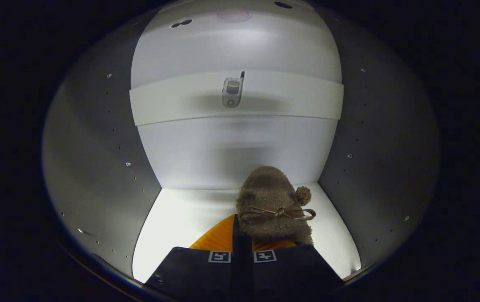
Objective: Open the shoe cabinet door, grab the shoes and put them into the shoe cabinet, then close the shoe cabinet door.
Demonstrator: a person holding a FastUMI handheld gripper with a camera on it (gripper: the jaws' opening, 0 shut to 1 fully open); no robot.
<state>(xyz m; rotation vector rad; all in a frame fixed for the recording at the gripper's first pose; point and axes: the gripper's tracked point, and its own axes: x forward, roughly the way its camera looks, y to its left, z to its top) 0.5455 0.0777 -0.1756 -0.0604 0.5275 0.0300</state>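
A brown fuzzy shoe (271, 195) with a thin bow and a small pompom lies just ahead of my fingers, inside the white shoe cabinet (231, 155). It sits low over the cabinet's bright floor (177, 222), toe toward the back wall. My gripper (240, 230) is shut, its fingertips (219, 241) pressed close together on the shoe's near end. Whether the sole rests on the floor is hidden by the fingers.
White side walls (97, 159) with rows of small peg holes stand left and right. A white crossboard (173, 100) spans the cabinet higher up, with a small metal fitting (232, 90) on it. Bare floor lies left of the shoe.
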